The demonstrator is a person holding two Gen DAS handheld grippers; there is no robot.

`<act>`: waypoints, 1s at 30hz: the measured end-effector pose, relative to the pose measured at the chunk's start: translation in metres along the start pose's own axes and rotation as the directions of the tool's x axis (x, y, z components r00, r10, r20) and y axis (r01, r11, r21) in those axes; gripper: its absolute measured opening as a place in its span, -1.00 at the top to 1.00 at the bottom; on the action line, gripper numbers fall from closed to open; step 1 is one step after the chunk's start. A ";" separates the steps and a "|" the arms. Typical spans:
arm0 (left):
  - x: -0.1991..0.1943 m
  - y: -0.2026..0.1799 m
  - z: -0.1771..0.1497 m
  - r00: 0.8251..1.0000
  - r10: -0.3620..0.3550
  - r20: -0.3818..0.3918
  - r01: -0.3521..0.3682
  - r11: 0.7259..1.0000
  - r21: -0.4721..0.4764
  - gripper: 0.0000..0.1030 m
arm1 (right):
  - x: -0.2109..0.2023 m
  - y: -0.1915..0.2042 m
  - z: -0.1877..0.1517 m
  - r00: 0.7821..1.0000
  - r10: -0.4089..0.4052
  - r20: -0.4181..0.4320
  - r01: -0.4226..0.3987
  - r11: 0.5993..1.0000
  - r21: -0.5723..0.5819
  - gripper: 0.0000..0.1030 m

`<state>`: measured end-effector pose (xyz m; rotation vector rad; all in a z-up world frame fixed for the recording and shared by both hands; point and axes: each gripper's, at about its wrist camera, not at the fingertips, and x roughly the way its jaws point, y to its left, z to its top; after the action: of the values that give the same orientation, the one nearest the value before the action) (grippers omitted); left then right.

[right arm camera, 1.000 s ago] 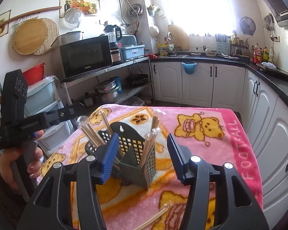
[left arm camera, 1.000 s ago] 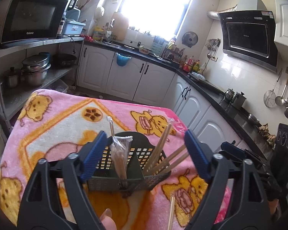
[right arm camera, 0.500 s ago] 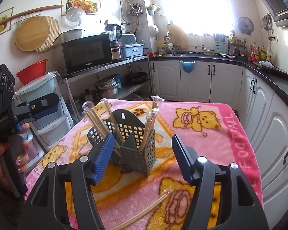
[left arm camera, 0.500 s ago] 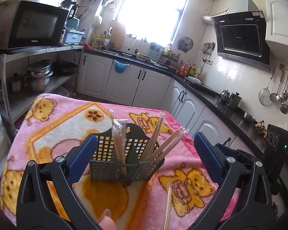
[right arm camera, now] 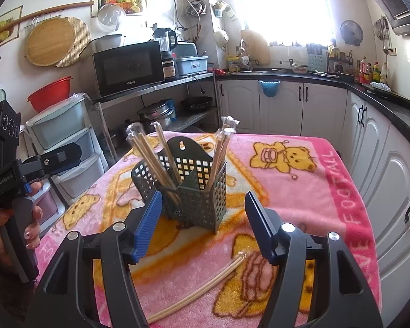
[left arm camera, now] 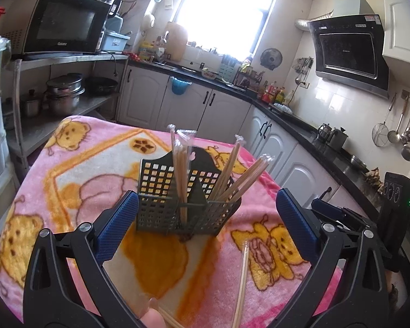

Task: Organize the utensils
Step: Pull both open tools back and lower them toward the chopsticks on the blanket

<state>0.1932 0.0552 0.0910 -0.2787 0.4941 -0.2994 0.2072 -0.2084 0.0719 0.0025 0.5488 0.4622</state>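
Observation:
A dark green perforated utensil caddy (left arm camera: 177, 205) stands upright on the pink teddy-bear blanket (left arm camera: 76, 169). It holds several wrapped chopstick pairs (left arm camera: 180, 175) in its compartments. It also shows in the right wrist view (right arm camera: 188, 191). One wrapped chopstick pair (right arm camera: 196, 287) lies loose on the blanket in front of the caddy, also seen in the left wrist view (left arm camera: 240, 281). My left gripper (left arm camera: 205, 224) is open and empty, just short of the caddy. My right gripper (right arm camera: 203, 224) is open and empty, just behind the caddy and above the loose pair.
The blanket-covered table ends near white cabinets (right arm camera: 382, 164) on the right. A metal shelf with a microwave (right arm camera: 128, 68) and pots stands to the left. Plastic drawers (right arm camera: 65, 142) stand beside the table. The hand holding the left gripper (right arm camera: 11, 191) is at the table's left edge.
Both grippers have pulled back and up from the caddy. The left gripper's jaws have opened wider. The caddy and loose chopsticks have stayed in place.

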 end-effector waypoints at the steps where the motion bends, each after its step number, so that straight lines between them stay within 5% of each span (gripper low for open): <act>1: 0.000 0.001 -0.002 1.000 0.001 -0.005 -0.001 1.000 -0.003 -0.80 | 0.000 0.001 -0.001 1.000 0.000 -0.002 0.000 1.000 -0.001 -0.18; 30: 0.018 0.028 -0.070 0.984 0.093 -0.152 -0.104 0.993 -0.064 -0.80 | 0.013 0.004 -0.050 0.995 0.022 -0.098 -0.020 1.000 0.016 -0.21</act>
<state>0.1791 0.0617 0.0151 -0.3017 0.6645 -0.2068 0.1904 -0.2051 0.0233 -0.0007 0.6497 0.4805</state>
